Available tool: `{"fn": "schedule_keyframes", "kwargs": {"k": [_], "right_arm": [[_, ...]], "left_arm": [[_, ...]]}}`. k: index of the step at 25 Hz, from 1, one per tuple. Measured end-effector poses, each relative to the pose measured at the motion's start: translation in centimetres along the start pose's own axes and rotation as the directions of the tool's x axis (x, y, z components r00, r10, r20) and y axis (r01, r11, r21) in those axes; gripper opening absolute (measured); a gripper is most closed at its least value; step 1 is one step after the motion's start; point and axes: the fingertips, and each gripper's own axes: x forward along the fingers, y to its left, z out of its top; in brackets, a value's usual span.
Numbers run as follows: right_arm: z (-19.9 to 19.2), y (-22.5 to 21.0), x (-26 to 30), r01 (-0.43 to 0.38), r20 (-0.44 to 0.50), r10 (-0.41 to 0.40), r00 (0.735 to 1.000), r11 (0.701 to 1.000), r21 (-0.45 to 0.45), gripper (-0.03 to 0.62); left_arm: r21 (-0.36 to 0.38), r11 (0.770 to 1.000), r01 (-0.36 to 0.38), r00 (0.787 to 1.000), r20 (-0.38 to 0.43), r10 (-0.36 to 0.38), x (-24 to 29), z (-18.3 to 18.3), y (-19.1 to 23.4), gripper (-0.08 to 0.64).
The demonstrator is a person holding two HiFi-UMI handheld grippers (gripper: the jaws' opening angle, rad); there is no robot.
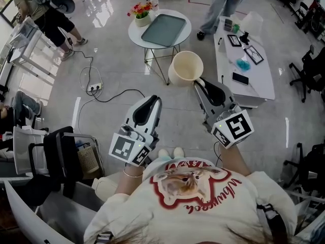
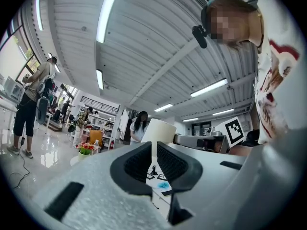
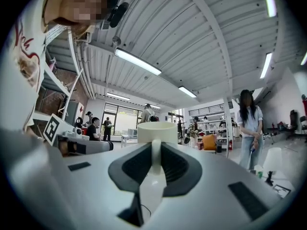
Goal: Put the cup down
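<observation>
1. The cup hangs upright over the floor, between the round desk and the long desk.
2. The right gripper has its fingers clamped on the cup's handle, with the cup straight ahead of them.
3. The left gripper is closed and empty, and lies farther from the cup.
4. The long desk, to the right, looks nearer, and its near end is bare. A tray fills most of the round desk.

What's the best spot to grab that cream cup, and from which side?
By its handle, coming from the side where it sticks out. The handle is a thin upright strip that fits between two jaws, while the cup body is wide and round. The right gripper holds it just so.
</observation>
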Motion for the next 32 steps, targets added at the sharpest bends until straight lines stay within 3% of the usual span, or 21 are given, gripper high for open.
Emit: {"fn": "schedule_keyframes", "kwargs": {"k": [16,25,32], "right_arm": [[-0.9,-0.3,2.4,-0.079,0.016,0.079,0.997,0.996,0.028,0.06],[-1.1,-2.7,6.7,-0.055,0.037,0.053,0.998,0.997,0.048,0.06],[-1.7,-5.7,12.5,-0.019,0.036,0.017,0.999,0.998,0.059,0.06]], "left_arm": [[0.005,0.999,-0.041,0.999,0.004,0.041,1.1,-0.7,1.1,0.044],[0.004,1.0,-0.009,1.0,0.02,0.009,4.5,-0.6,5.6,0.044],[-0.003,1.0,0.023,1.0,0.015,-0.023,8.6,-0.4,11.4,0.044]]}}
